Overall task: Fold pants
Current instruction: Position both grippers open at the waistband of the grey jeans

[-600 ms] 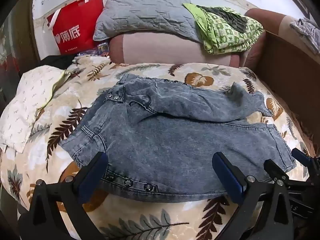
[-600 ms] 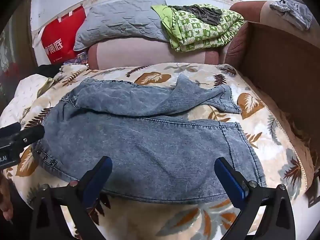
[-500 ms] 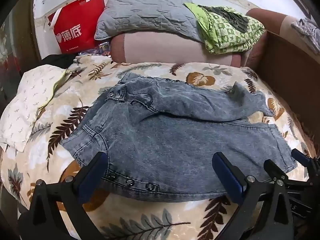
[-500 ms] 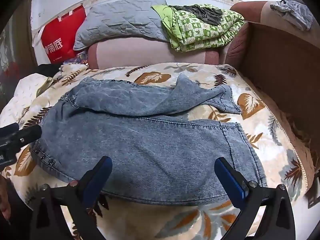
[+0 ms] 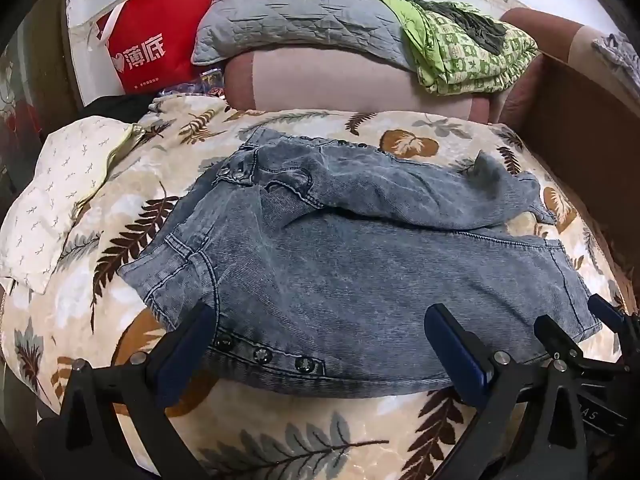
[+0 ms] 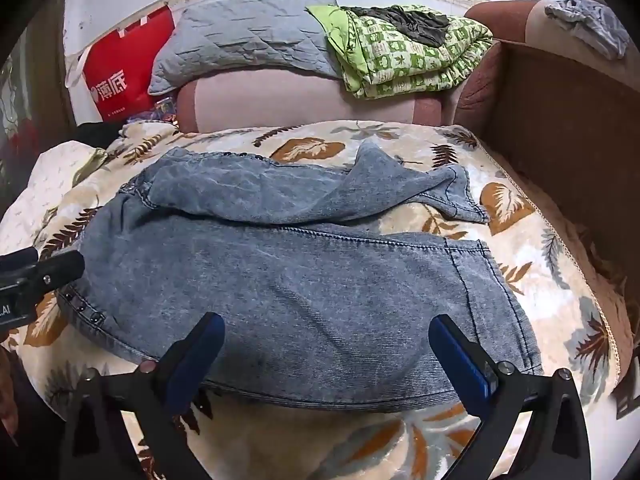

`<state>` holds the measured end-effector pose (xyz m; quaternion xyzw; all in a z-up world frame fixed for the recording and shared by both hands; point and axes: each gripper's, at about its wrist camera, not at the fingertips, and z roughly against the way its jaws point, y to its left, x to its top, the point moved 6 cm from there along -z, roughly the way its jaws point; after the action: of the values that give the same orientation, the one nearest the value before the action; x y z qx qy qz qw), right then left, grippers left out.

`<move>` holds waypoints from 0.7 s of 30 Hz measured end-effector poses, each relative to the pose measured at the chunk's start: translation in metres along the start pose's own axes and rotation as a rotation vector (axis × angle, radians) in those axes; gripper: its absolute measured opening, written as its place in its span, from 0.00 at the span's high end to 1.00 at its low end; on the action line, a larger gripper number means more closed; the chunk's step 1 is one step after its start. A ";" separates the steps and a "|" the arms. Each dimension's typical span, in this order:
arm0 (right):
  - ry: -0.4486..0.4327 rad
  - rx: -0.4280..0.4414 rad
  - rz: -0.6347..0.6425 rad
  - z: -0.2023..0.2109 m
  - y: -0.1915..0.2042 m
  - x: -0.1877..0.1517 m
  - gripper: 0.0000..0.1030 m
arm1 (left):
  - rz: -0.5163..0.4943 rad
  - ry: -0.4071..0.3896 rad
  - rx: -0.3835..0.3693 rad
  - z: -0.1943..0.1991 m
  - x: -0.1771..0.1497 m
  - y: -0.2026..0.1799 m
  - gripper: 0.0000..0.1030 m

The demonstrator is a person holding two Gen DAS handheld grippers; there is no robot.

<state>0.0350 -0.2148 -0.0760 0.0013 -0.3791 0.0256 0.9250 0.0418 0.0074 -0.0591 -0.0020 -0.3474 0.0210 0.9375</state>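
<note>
Grey-blue denim pants (image 5: 352, 272) lie spread across a leaf-print blanket (image 5: 280, 440), waistband with snap buttons to the left, one leg bunched over the far side. My left gripper (image 5: 320, 328) hovers wide open over the near hem by the snaps, nothing between its blue pads. In the right wrist view the pants (image 6: 304, 280) fill the middle, and my right gripper (image 6: 326, 336) stands wide open above the near leg edge, holding nothing. The left gripper's tip (image 6: 44, 272) shows at that view's left edge.
A red bag (image 5: 156, 44), a grey pillow (image 5: 296, 8) and a green checked quilt (image 5: 464, 52) line the pink headrest at the back. A white patterned cloth (image 5: 60, 188) lies at left. A brown sofa arm (image 6: 568, 128) walls the right side.
Both grippers have edged slightly forward toward the near edge of the pants. Jaws stay wide open and the pants lie as before.
</note>
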 end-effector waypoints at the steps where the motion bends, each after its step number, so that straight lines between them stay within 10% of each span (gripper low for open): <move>1: -0.001 0.001 -0.001 0.000 0.000 0.001 0.00 | 0.000 0.000 -0.001 0.000 0.000 0.000 0.00; 21: -0.011 0.006 -0.002 0.005 -0.001 0.001 0.00 | 0.004 0.006 0.001 0.003 -0.002 0.002 0.00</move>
<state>0.0323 -0.2156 -0.0721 0.0047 -0.3840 0.0257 0.9230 0.0382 0.0091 -0.0585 -0.0025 -0.3448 0.0229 0.9384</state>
